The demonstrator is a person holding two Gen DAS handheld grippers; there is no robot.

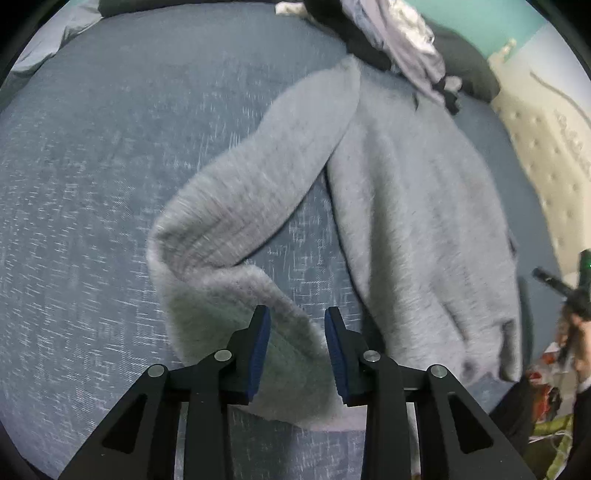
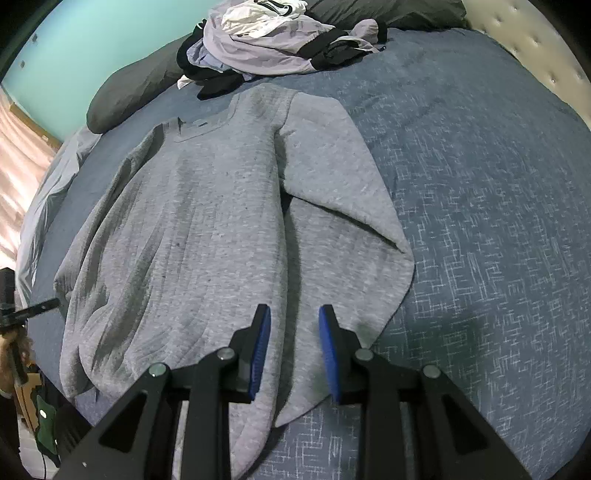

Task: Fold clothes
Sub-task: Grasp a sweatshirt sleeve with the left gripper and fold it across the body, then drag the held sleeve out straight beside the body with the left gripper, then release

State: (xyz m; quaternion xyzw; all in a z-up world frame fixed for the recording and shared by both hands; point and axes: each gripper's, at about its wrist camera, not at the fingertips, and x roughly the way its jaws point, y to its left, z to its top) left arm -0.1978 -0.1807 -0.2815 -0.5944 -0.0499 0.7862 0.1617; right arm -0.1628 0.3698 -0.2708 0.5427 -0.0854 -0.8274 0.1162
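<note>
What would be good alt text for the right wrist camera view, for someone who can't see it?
A grey sweatshirt lies flat on a blue patterned bedspread, one sleeve bent back at the elbow toward the camera. The right gripper is open, its blue-padded fingers above that sleeve's end. A pile of unfolded clothes and a dark pillow lie at the far end.

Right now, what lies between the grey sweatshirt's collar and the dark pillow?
In the right wrist view, a pile of loose clothes lies between the grey sweatshirt and the dark pillow.
</note>
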